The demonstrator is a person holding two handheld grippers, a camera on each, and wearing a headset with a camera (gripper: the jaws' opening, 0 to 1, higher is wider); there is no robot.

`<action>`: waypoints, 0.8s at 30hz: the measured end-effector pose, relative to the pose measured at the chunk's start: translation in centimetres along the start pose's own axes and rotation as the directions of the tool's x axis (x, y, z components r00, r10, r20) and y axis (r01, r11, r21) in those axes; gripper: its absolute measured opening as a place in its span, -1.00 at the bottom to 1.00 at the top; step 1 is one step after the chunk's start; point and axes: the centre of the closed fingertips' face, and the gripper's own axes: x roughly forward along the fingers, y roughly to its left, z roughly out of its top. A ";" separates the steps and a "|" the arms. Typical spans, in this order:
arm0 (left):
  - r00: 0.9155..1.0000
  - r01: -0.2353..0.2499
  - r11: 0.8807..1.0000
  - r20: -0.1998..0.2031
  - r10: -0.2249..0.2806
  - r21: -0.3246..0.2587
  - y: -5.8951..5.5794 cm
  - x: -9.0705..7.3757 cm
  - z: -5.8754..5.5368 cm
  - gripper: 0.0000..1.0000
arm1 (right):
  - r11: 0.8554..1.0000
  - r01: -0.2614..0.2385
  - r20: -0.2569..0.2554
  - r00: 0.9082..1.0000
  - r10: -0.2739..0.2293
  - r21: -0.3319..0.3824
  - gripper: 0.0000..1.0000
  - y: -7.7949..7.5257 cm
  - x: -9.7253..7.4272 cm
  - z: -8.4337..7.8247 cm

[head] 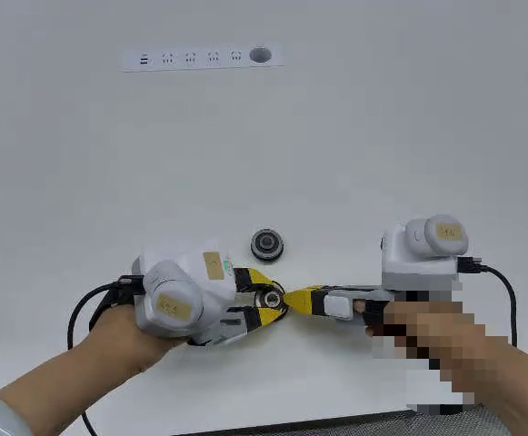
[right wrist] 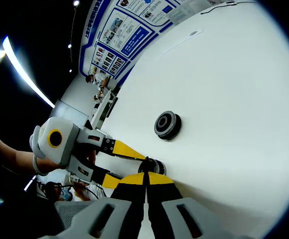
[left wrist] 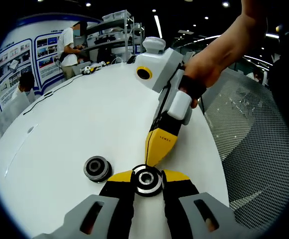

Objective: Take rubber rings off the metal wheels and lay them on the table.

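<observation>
Clamping a small silver metal wheel (left wrist: 146, 180) with a black rubber ring between its yellow jaws, the left hand-held gripper (left wrist: 147, 174) holds it low, near the front edge of the white tabletop (head: 336, 136). The right hand-held gripper (right wrist: 145, 181), jaws pressed together, points straight at the wheel from its right, tips touching the rim. Whether it has caught the ring I cannot tell, but the pull looks rightward. A second black-ringed metal wheel (head: 267, 243) lies flat just beyond.
</observation>
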 end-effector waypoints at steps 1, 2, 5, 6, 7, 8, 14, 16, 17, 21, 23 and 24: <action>1.000 -0.004 1.000 0.007 0.004 0.000 0.1 -0.1 0.1 -0.54 | 1.000 0.000 0.000 1.000 0.000 -0.001 -0.97 0.0 0.0 0.0; 1.000 -0.006 1.000 0.011 0.006 -0.001 0.1 -0.1 0.1 -0.52 | 1.000 -0.001 0.001 1.000 0.001 -0.001 -0.97 0.0 0.0 0.0; 1.000 -0.012 1.000 0.020 0.012 0.000 0.3 -0.2 0.2 -0.46 | 1.000 -0.002 -0.001 1.000 0.002 -0.001 -0.97 0.0 0.0 0.0; 1.000 -0.014 1.000 0.015 0.014 0.000 0.3 -0.2 0.0 -0.41 | 1.000 -0.005 -0.001 1.000 0.005 -0.002 -0.97 0.1 0.0 0.0; 1.000 -0.016 1.000 0.013 0.016 -0.001 0.4 -0.2 -0.1 -0.38 | 1.000 -0.005 -0.002 1.000 0.005 -0.002 -0.97 0.2 0.0 0.0; 1.000 -0.020 1.000 0.012 0.020 0.000 0.5 -0.2 -0.2 -0.36 | 1.000 -0.007 -0.002 1.000 0.007 -0.003 -0.97 0.2 0.0 -0.1; 1.000 -0.031 0.999 0.005 0.031 -0.010 0.5 -0.4 -0.7 -0.24 | 1.000 -0.013 0.001 1.000 0.013 -0.007 -0.97 0.5 -0.2 0.0; 0.999 -0.040 0.999 0.006 0.040 -0.009 0.5 -0.6 -0.8 -0.16 | 1.000 -0.014 0.003 1.000 0.014 -0.009 -0.97 0.7 -0.2 0.0; 0.999 -0.042 0.999 0.008 0.042 -0.011 0.5 -0.6 -0.8 -0.13 | 1.000 -0.015 0.004 1.000 0.015 -0.008 -0.97 0.7 -0.2 0.0; 0.998 -0.055 0.998 0.008 0.055 -0.017 0.6 -0.8 -1.1 -0.01 | 1.000 -0.021 0.005 1.000 0.021 -0.008 -0.97 1.0 -0.3 -0.1; 0.998 -0.057 0.998 0.005 0.057 -0.017 0.6 -0.9 -1.2 0.00 | 1.000 -0.022 0.006 1.000 0.022 -0.010 -0.97 1.1 -0.3 -0.1; 0.998 -0.057 0.998 0.007 0.057 -0.020 0.5 -1.0 -1.2 0.01 | 1.000 -0.024 0.007 1.000 0.024 -0.010 -0.97 1.1 -0.4 0.0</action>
